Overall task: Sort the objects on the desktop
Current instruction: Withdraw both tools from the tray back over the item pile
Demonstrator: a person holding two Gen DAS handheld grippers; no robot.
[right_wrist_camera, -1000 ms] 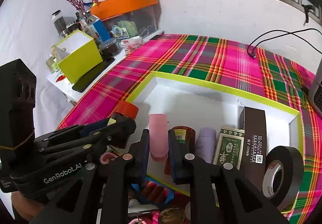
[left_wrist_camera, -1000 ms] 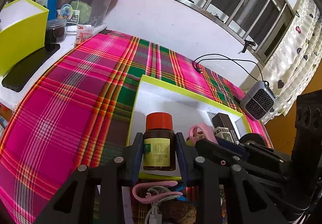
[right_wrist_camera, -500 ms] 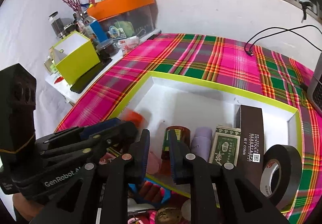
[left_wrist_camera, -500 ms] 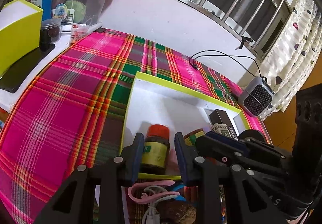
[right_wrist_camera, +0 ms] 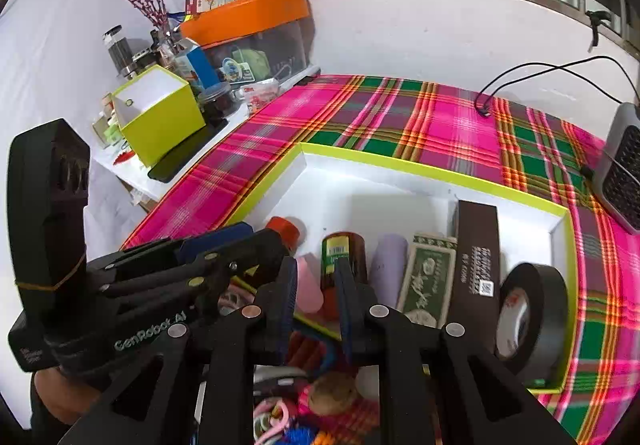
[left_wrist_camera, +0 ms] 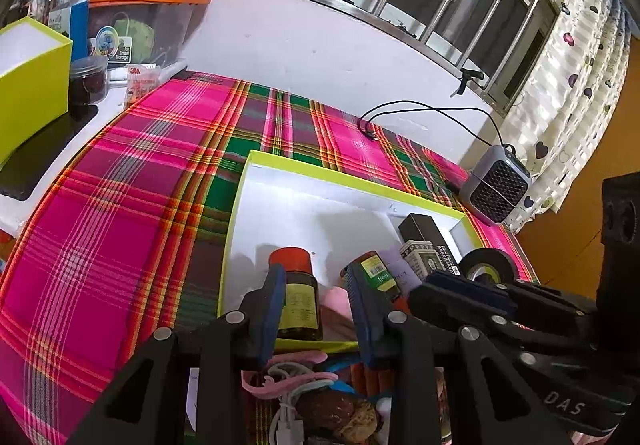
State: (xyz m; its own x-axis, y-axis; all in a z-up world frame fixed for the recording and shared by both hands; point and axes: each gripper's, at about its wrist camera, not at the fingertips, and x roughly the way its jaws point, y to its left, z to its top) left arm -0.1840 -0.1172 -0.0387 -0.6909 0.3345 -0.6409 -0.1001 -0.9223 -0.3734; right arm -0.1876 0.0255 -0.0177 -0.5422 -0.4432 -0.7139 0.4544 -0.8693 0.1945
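— What is your left gripper doing?
— It grips the red-capped brown bottle, which stands just inside the near-left corner of the lime-rimmed tray.
— And your right gripper?
— Its jaws are closed and empty; the pink tube lies in the tray beside another brown bottle.

The left gripper points steeply downward, its jaws parted about halfway and closed on a brown bottle with a red cap. The right gripper sits just beside it on the right, angled down the same way, its jaws nearly together and gripping nothing.
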